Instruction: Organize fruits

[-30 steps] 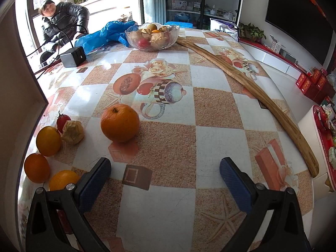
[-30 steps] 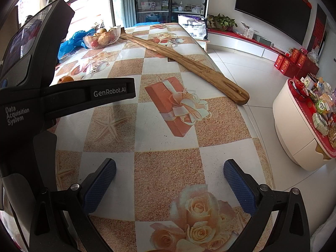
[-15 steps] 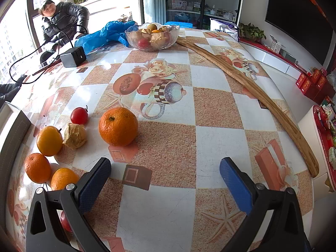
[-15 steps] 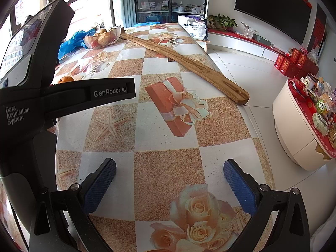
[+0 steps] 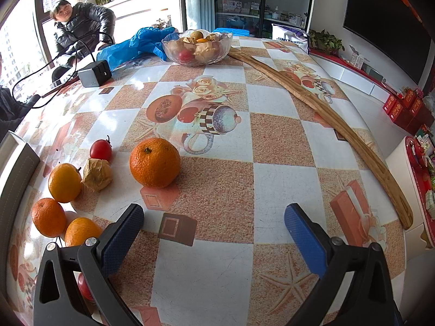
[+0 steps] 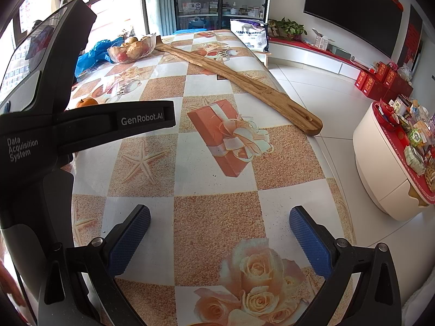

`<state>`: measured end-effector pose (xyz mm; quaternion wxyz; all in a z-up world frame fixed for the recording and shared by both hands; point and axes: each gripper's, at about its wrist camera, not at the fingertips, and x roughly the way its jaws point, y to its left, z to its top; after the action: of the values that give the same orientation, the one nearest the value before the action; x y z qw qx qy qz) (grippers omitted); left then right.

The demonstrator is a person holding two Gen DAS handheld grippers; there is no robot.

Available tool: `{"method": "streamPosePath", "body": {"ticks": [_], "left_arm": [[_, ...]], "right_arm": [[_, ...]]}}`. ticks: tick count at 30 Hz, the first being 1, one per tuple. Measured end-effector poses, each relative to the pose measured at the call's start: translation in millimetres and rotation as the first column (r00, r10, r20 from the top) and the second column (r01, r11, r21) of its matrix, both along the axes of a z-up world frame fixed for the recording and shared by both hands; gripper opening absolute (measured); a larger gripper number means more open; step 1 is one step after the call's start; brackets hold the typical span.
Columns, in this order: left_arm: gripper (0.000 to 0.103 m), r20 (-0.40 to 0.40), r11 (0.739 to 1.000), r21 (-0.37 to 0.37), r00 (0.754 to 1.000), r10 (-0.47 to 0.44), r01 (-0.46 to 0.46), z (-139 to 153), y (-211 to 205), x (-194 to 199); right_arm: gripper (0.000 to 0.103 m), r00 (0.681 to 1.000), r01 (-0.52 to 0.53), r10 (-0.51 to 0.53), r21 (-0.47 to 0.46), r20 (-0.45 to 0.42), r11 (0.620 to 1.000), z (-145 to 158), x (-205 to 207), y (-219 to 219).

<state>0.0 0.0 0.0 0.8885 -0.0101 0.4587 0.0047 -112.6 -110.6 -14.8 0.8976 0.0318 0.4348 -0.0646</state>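
In the left wrist view my left gripper (image 5: 214, 233) is open and empty, low over the table. A large orange (image 5: 154, 162) sits just ahead of its left finger. Left of it lie a cherry tomato (image 5: 100, 149), a papery husk fruit (image 5: 97, 174) and three smaller oranges (image 5: 64, 182). A glass bowl (image 5: 174, 46) holding fruit stands at the far end. In the right wrist view my right gripper (image 6: 218, 231) is open and empty over bare tablecloth. The left gripper's body blocks that view's left side; the bowl (image 6: 117, 54) shows far off.
A long wooden board (image 5: 320, 108) lies along the table's right side, also in the right wrist view (image 6: 244, 81). A grey box with cables (image 5: 93, 74) and a blue plastic bag (image 5: 136, 43) sit at the far left. A person (image 5: 78, 24) sits beyond the table.
The left wrist view has shifted, so the fruit group at the left shows more fully and the tomato is uncovered. The right gripper has not moved.
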Motion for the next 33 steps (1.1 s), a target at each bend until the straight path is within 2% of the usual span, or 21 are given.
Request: {"method": "streamPosePath", "body": {"ticks": [16, 17, 20, 23, 24, 25, 29, 33], "left_arm": [[0.103, 0.001, 1.0, 0.002, 1.0, -0.013, 0.013, 0, 0, 2], [0.103, 0.001, 1.0, 0.007, 1.0, -0.026, 0.026, 1, 0, 3], [0.103, 0.031, 0.996, 0.084, 0.999, -0.012, 0.009, 13, 3, -1], [0.103, 0.124, 0.992, 0.12, 0.991, -0.049, 0.034, 39, 19, -30], [0.103, 0.152, 0.991, 0.125, 0.987, -0.061, 0.042, 48, 28, -41], [0.103, 0.173, 0.992, 0.118, 0.983, -0.068, 0.047, 55, 39, -53], [0.103, 0.164, 0.996, 0.074, 0.985, -0.053, 0.041, 66, 89, -102], [0.103, 0.116, 0.995, 0.103, 0.993, 0.0, -0.012, 42, 131, -142]], "right_arm": [[0.103, 1.0, 0.0, 0.0, 0.001, 0.0, 1.0, 0, 0, 0], [0.103, 1.0, 0.0, 0.0, -0.001, 0.0, 1.0, 0, 0, 0], [0.103, 1.0, -0.001, 0.001, 0.002, 0.001, 1.0, 0, 0, 0], [0.103, 1.0, -0.003, 0.003, -0.001, 0.007, 1.0, 0, -5, 0], [0.103, 0.999, -0.003, 0.002, -0.028, -0.038, 1.0, 0, -2, 0], [0.103, 0.999, -0.003, 0.002, -0.027, -0.037, 1.0, 0, -2, 0], [0.103, 1.0, -0.003, 0.003, -0.012, -0.027, 1.0, 0, -2, -1], [0.103, 1.0, -0.003, 0.003, -0.004, -0.025, 1.0, 0, -2, -1]]}}
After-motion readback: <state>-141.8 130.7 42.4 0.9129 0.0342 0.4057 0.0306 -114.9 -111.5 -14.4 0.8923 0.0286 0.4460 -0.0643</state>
